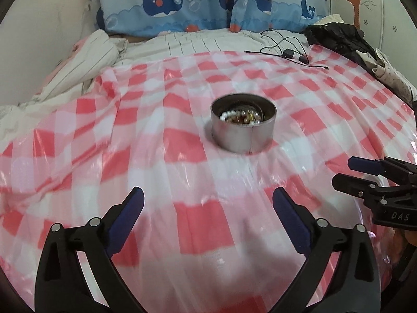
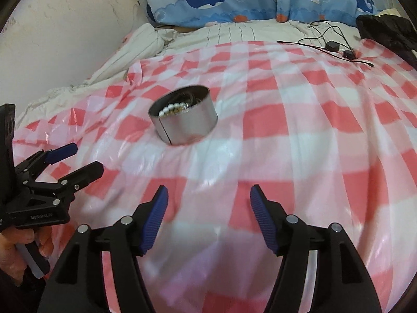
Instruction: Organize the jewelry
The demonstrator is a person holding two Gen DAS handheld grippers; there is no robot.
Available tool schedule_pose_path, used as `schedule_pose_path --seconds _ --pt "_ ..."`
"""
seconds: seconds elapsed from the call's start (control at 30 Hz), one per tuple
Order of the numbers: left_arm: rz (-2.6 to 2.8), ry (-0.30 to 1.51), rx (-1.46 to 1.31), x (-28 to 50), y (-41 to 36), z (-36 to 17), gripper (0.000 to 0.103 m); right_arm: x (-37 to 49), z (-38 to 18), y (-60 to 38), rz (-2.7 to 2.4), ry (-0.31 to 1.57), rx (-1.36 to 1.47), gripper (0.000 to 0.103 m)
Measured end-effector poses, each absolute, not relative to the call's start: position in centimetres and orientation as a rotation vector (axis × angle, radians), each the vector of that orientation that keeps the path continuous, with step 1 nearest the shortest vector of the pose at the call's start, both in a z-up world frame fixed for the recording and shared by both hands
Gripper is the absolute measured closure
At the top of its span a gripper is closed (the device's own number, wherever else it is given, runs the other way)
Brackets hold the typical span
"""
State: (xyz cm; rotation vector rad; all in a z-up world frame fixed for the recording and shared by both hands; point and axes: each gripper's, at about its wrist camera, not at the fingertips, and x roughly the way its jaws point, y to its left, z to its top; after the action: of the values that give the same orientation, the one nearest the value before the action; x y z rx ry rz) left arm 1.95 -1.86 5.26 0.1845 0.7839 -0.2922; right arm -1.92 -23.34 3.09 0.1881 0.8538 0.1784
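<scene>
A round metal tin (image 1: 243, 137) stands on the red-and-white checked plastic sheet (image 1: 169, 172) over the bed. Inside it lie a white bead bracelet (image 1: 229, 116) and other jewelry, partly hidden by the rim. The tin also shows in the right wrist view (image 2: 187, 127), with the white beads (image 2: 172, 109) inside. My left gripper (image 1: 208, 198) is open and empty, well short of the tin; it also shows in the right wrist view (image 2: 83, 160). My right gripper (image 2: 207, 195) is open and empty, to the right of the tin and nearer than it; it also shows in the left wrist view (image 1: 344, 173).
Black cables with small adapters (image 1: 286, 52) lie at the far right of the sheet. A black garment (image 1: 338, 36) sits at the back right. A whale-print pillow (image 1: 198, 2) and a striped white blanket (image 1: 91, 54) lie behind. A wall (image 2: 65, 39) runs along the left.
</scene>
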Motion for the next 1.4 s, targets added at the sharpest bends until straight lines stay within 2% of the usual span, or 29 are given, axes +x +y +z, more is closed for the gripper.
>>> schedule_pose_path --seconds 0.23,0.43,0.5,0.6,1.4 --pt "-0.262 0.838 0.159 1.1 -1.4 2.9 0.008 -2.8 1.5 -23.2 0.123 0.879 0.143 0.037" --pt "-0.234 0.880 0.105 1.4 -0.4 1.3 0.008 -2.8 0.7 -22.8 0.097 0.879 0.115 0.025" --pt "-0.226 0.893 0.095 1.5 -0.3 0.9 0.008 -2.7 0.5 -22.5 0.102 0.885 0.102 0.015" --pt "-0.221 0.888 0.108 1.4 -0.5 0.6 0.008 -2.6 0.4 -21.9 0.110 0.893 0.072 0.008" --pt "-0.211 0.900 0.106 1.6 -0.5 0.1 0.007 -3.0 0.3 -21.7 0.089 0.869 0.059 0.008"
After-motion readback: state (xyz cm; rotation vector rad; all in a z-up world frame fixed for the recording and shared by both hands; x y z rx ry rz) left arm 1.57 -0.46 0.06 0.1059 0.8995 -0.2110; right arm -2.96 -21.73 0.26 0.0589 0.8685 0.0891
